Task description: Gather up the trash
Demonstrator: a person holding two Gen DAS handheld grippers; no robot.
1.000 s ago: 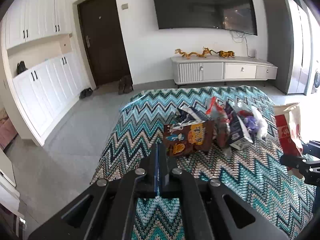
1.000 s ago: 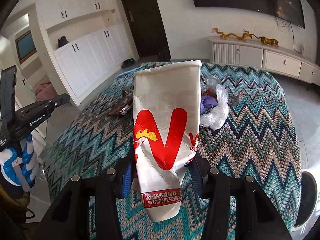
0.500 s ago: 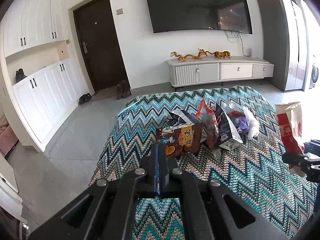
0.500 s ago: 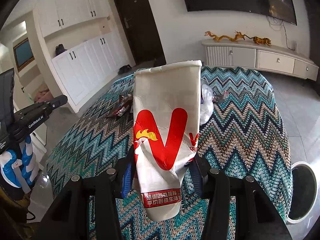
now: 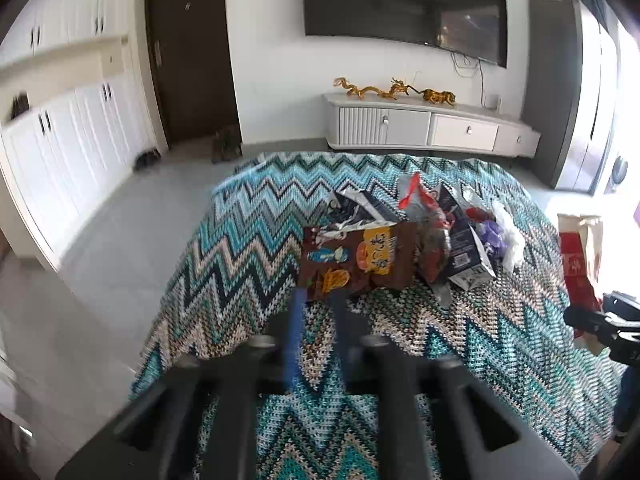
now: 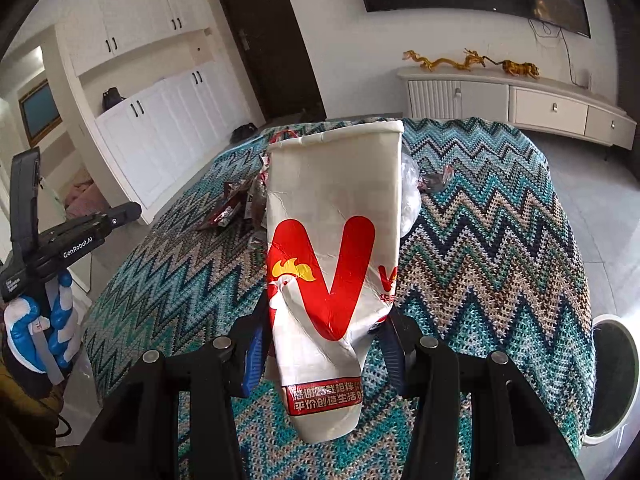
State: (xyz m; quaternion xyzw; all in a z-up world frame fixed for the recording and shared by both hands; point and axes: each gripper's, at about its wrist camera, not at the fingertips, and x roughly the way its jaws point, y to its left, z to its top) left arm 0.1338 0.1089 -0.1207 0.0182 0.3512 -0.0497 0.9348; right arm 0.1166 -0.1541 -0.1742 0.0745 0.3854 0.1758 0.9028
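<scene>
1. Two tools are working here: the right tool (image 6: 324, 344) is clamping a white paper bag (image 6: 334, 240) with a red V and a rooster print, holding it upright with its mouth at the top, probably so that it can take the litter.
2. The left tool (image 5: 316, 300) is hanging above the near part of the bench (image 5: 224, 248), which is wearing a zigzag knitted cover; its two fingers are standing slightly apart with nothing between them, pointing at the pile, likely readying a pick.
3. One pile of trash is lying on the middle of the bench, right of the left tool's line: one brown snack wrapper (image 5: 356, 258) nearest, one dark carton (image 5: 466, 248) behind it, one red wrapper (image 5: 424, 216), and one clear plastic bag (image 5: 508, 240) at the far right. Further pieces are too tangled to count.
4. One round bin (image 6: 614, 376) is standing on the floor to the right of the bench, well apart from the pile.
5. Judging by this, the collecting is only starting, since the pile looks untouched.
</scene>
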